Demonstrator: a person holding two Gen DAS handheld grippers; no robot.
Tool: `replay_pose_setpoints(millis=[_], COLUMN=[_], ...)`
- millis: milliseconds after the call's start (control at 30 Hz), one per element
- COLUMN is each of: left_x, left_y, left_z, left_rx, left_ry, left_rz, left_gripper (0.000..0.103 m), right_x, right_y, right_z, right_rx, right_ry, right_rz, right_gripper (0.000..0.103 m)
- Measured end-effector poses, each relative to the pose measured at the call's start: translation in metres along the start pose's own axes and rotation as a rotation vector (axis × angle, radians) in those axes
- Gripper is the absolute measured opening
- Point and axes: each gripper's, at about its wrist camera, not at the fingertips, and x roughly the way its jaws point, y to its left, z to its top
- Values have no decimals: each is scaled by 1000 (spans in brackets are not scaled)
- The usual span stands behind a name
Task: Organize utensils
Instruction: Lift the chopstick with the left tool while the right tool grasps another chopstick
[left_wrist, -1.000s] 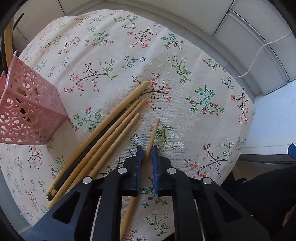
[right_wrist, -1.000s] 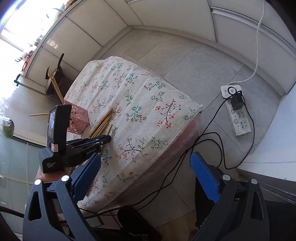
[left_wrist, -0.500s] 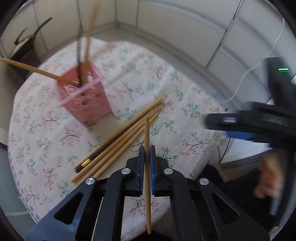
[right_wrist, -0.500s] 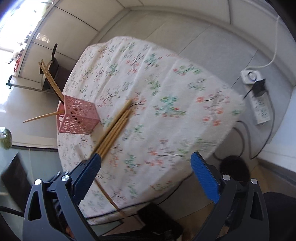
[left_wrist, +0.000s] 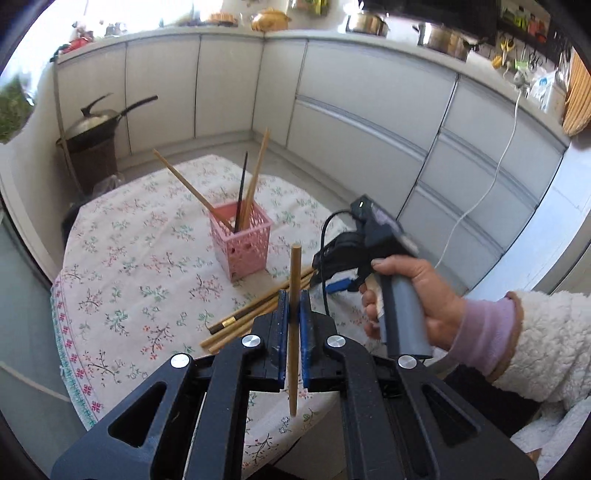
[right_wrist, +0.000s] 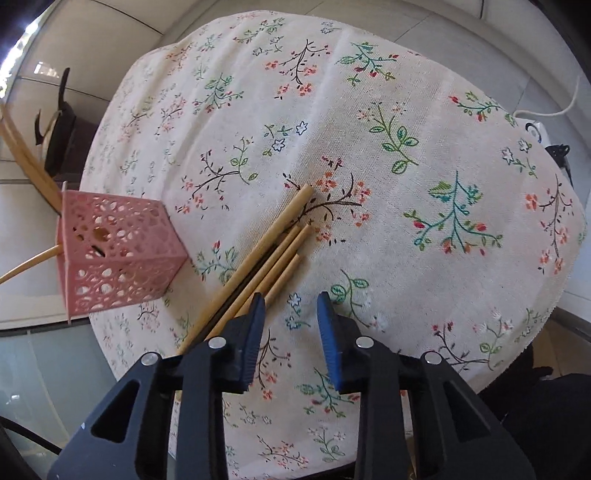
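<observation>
Floral cloth (right_wrist: 369, 122), pink basket (left_wrist: 242, 242) with three sticks in: left gripper (left_wrist: 291, 321) clamps one chopstick (left_wrist: 294, 280) aloft, right gripper (right_wrist: 291, 325) closing on nothing beside the pile (right_wrist: 266, 254); transfer under way, next likely tip-down into basket.

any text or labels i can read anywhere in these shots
None can be read. The back of the right claw's device carries a green light and a pale patch, too blurred to make out. Items on the counter are too small. The pink basket and tablecloth bear only patterns.
</observation>
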Motion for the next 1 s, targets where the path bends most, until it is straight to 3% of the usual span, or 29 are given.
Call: replay_pose_setpoints(millis=[133,267,533,667,767,867,1000], left_x=[-8,-17,-25,-30,-32,-32,-31], left_y=[4,8,11,15,17,19,21], left_z=[-1,-1,-1,-2,-1,1,3], left_rx=[-11,-23,-30,-48,-72,-92,-124], left_ry=[-39,-75,-106,-125,-135,-143,-154], left_rz=[-6,-18,-10,7,21,30,54], left_gripper=[5,5,5,5,5,5,5], right_x=[6,9,12,13,13,6,-29], right_y=[14,17,10,11,5,-7,-5], right_z=[1,0,8,8,5,-1,-12], right_rx=[-7,-26,50,53,66,65,-44], right_ry=[1,-3,36,6,-18,-55,-168], right_rz=[-62,-124,-81,-73,4,98,163], right_gripper=[27,17,19,12,5,5,5])
